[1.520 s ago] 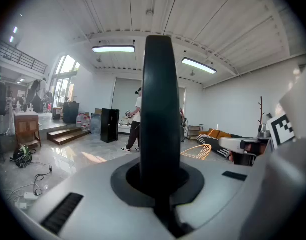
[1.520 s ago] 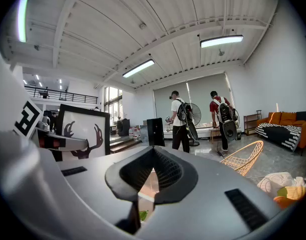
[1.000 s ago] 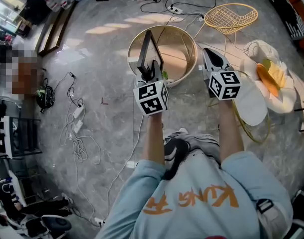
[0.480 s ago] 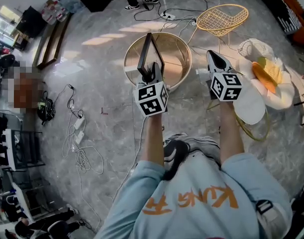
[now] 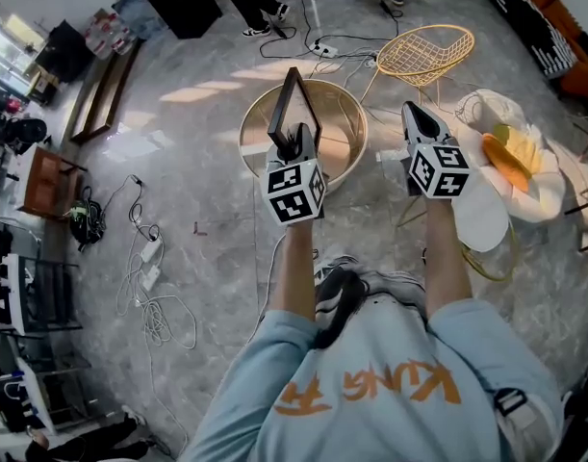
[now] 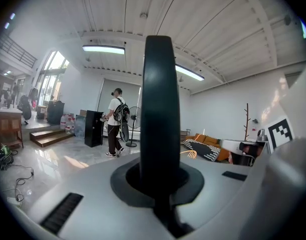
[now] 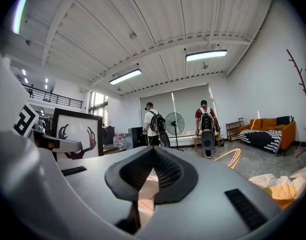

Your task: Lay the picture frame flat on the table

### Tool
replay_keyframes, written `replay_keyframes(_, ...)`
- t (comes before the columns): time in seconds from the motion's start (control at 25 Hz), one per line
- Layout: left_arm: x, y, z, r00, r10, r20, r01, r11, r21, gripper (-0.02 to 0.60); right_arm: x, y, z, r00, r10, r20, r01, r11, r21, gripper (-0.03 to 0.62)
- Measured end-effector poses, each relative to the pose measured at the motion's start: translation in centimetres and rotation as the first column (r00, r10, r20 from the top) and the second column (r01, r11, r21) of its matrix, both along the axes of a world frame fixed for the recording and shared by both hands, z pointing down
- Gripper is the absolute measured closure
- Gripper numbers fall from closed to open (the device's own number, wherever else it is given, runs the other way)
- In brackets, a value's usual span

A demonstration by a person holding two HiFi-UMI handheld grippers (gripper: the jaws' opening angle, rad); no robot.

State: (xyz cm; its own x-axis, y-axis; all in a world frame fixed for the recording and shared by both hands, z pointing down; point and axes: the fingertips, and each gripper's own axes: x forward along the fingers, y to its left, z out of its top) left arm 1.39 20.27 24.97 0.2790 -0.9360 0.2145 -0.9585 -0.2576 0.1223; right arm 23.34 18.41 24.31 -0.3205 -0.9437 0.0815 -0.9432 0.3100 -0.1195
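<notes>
Head view: black rectangular picture frame [image 5: 292, 104] stays upright, its edge clamped in the closed left tool [image 5: 294, 144]. The round gold-rimmed wooden worktop [image 5: 344, 128] now lies nearer beneath it. Laying flat not yet begun. Right tool [image 5: 415, 123] closed, empty.

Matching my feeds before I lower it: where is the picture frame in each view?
Head view: picture frame upright, top centre, in left gripper.
Left gripper view: dead centre, edge-on between the jaws.
Right gripper view: left side, print facing camera.
Shared landmark: gold wire chair.
</notes>
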Motion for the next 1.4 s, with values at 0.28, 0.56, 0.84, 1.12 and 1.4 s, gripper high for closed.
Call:
replay_keyframes(0.28, 1.1, -1.5, 0.0, 0.999, 0.043, -0.01, -0.043, 0.999, 0.004, 0.555, 0.3, -0.4, -0.4, 1.0, 0.02, -0.005, -0.02, 1.0, 0.013, 0.597)
replay_keyframes(0.56, 2.4, -4.4, 2.0, 0.995, 0.089, -0.048, -0.091, 0.995, -0.034, 0.555, 1.8, -2.4, 1.0, 0.998, 0.067, -0.023, -0.067, 0.998, -0.018, 0.597)
replay_keyframes(0.84, 1.4, -8.0, 3.9, 0.991, 0.089, -0.096, -0.096, 0.992, -0.078, 0.555, -0.4, -6.0, 3.3, 0.998, 0.049, -0.04, -0.052, 0.996, -0.071, 0.598)
replay_keyframes(1.12, -1.3, -13.3, 7.5, 0.992, 0.061, -0.11, -0.08, 0.981, -0.176, 0.555, -4.1, -12.6, 6.7, 0.999, -0.003, -0.036, -0.003, 0.987, -0.158, 0.597)
replay_keyframes(1.4, -2.3, -20.1, 10.7, 0.986, 0.042, -0.159, -0.081, 0.965, -0.25, 0.555, -5.0, -19.6, 8.4, 0.998, -0.017, -0.062, 0.003, 0.977, -0.212, 0.597)
